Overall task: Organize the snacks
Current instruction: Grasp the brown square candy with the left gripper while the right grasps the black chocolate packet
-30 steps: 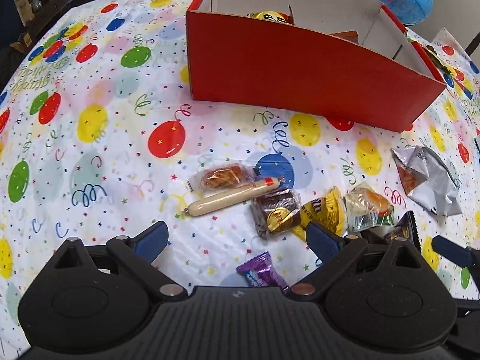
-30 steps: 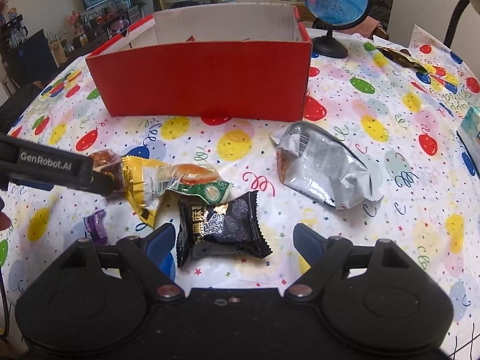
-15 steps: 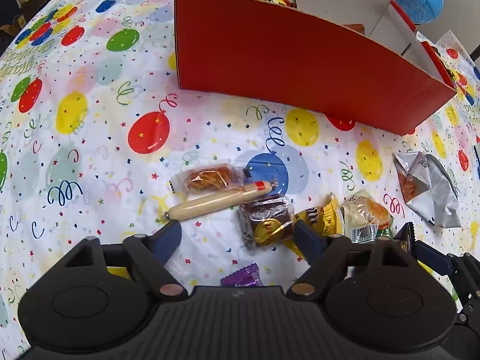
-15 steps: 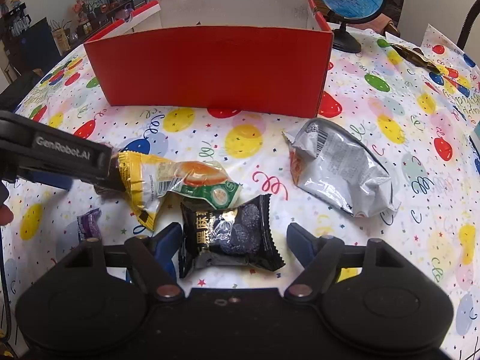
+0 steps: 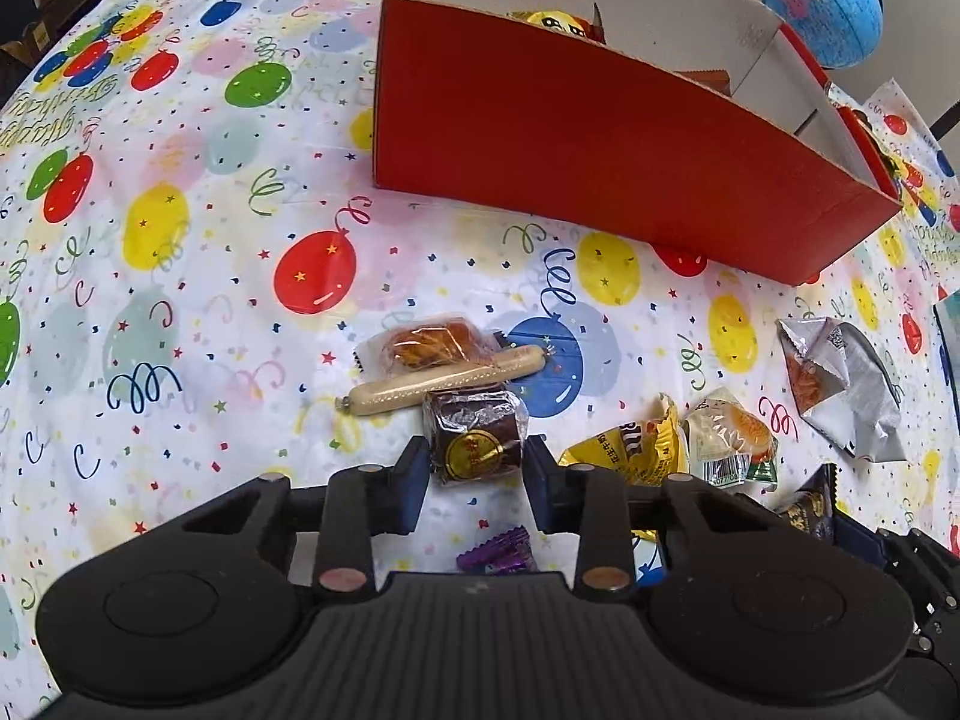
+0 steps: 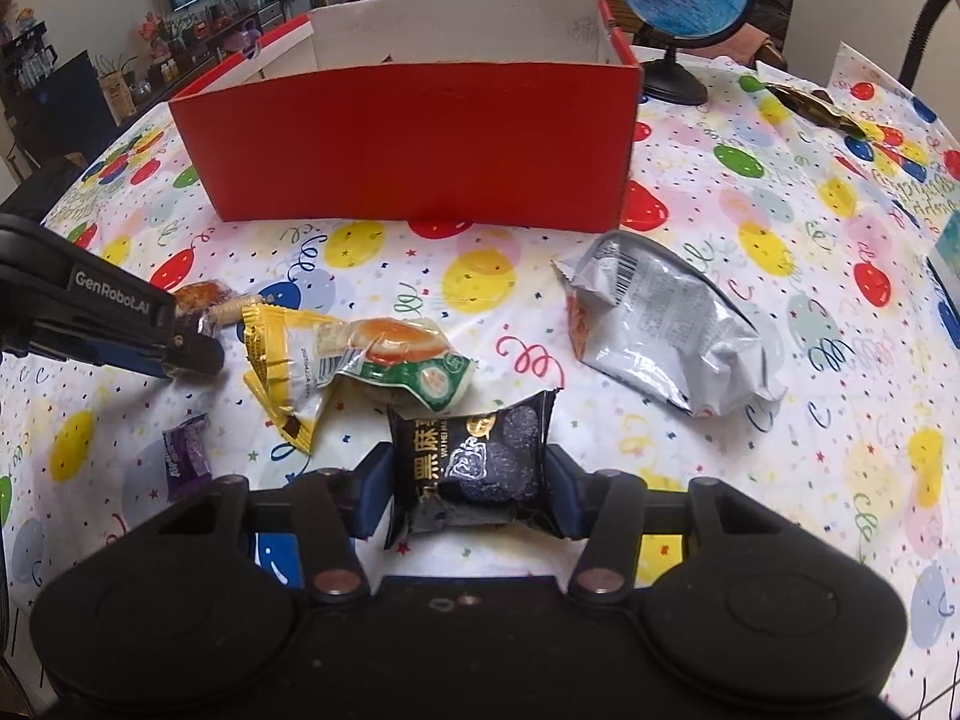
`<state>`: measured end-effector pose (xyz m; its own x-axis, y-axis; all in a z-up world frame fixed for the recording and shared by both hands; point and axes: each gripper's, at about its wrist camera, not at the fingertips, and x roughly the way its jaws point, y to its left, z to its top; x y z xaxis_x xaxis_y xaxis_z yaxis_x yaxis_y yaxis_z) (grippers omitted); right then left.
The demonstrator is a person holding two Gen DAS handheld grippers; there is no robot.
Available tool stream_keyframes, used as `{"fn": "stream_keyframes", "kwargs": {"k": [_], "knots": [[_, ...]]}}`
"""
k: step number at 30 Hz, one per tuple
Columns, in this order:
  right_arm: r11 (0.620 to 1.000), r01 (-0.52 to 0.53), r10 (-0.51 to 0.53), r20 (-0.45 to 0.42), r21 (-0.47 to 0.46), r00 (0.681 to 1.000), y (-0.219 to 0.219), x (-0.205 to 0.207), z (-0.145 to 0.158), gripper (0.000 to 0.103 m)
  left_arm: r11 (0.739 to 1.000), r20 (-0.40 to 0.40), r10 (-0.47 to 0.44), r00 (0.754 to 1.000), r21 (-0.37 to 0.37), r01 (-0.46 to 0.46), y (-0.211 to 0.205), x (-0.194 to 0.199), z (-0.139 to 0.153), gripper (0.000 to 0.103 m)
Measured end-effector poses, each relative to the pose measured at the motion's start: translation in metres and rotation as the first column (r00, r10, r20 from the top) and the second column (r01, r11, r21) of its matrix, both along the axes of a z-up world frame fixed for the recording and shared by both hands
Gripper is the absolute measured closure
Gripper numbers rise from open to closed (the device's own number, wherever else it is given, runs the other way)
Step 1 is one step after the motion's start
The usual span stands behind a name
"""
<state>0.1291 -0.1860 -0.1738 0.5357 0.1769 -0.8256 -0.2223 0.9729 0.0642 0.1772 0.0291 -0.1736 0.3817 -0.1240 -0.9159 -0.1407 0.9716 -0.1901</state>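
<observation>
On my left wrist view, my left gripper [image 5: 477, 471] has just been closing and now clamps the brown cake packet [image 5: 475, 437], just below the sausage stick [image 5: 444, 381] on the tablecloth [image 5: 180, 300]. On my right wrist view, my right gripper [image 6: 471, 489], also closing, pinches the black sesame packet [image 6: 471, 462] before the red box [image 6: 414, 138].

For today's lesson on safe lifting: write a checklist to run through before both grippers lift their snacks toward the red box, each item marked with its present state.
1. Left gripper, jaws just closing, pads against the brown cake: ok.
2. Right gripper, jaws just closing, pads against the black packet: ok.
3. Sausage clear of the cake: not ok, touching.
4. Red box open on top: ok.
5. Room left inside the box: cannot tell.
</observation>
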Motion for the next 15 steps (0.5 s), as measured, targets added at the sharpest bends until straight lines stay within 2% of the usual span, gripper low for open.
{"fn": "stream_keyframes", "kwargs": {"k": [15], "knots": [[0.997,0.042,-0.048,0.093,0.061,0.995,-0.016,-0.028,0.037,0.052,1.000,0.085,-0.014,0.996,-0.001,0.014,-0.002,-0.031,0.041,0.072]]}}
